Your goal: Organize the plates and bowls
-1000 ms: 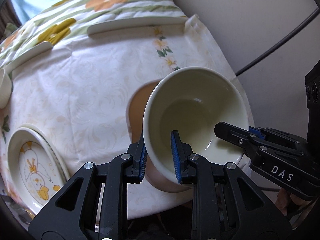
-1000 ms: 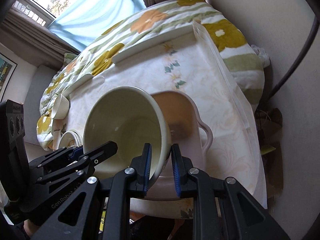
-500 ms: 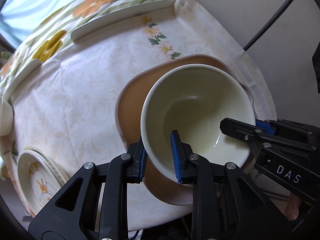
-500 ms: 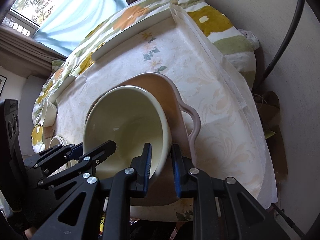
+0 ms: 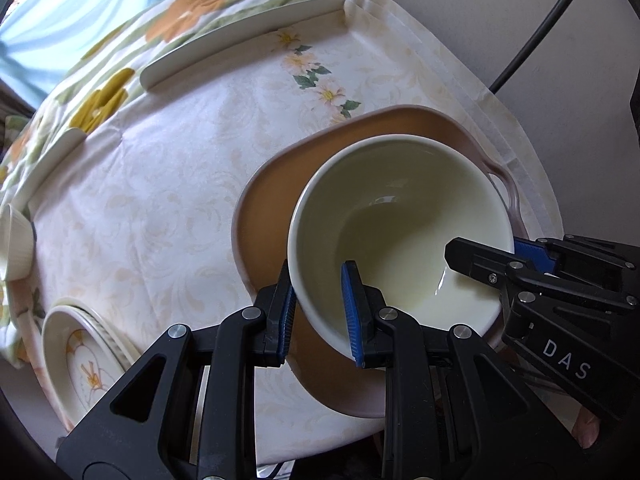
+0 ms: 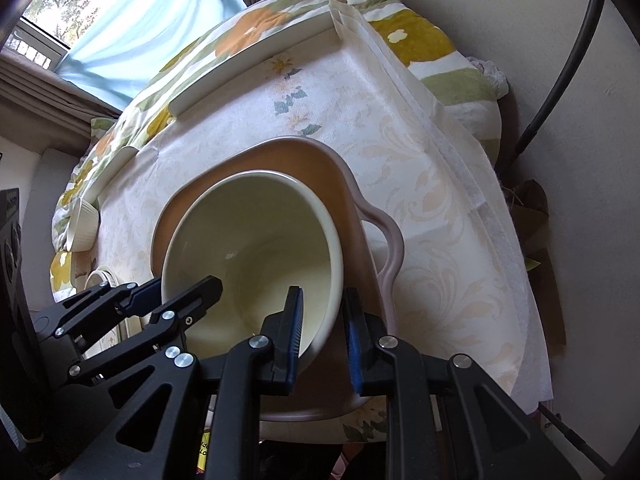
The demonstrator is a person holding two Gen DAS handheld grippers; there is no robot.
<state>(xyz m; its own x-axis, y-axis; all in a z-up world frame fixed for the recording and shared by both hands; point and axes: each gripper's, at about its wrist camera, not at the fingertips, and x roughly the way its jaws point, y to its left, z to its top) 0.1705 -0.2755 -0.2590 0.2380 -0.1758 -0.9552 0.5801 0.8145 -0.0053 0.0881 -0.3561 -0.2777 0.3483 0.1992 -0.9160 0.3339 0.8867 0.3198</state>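
Cream bowl (image 5: 400, 216) lower, over tray (image 5: 272, 216)

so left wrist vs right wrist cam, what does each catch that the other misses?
Left wrist only: the stacked patterned plates at the table's lower left edge. Right wrist only: the window with trees outside, and clutter on the floor by the wall. Both: the cream bowl over the pink handled tray, left tongs and right tongs clamped on opposite sides of its rim, and the small ribbed cup.
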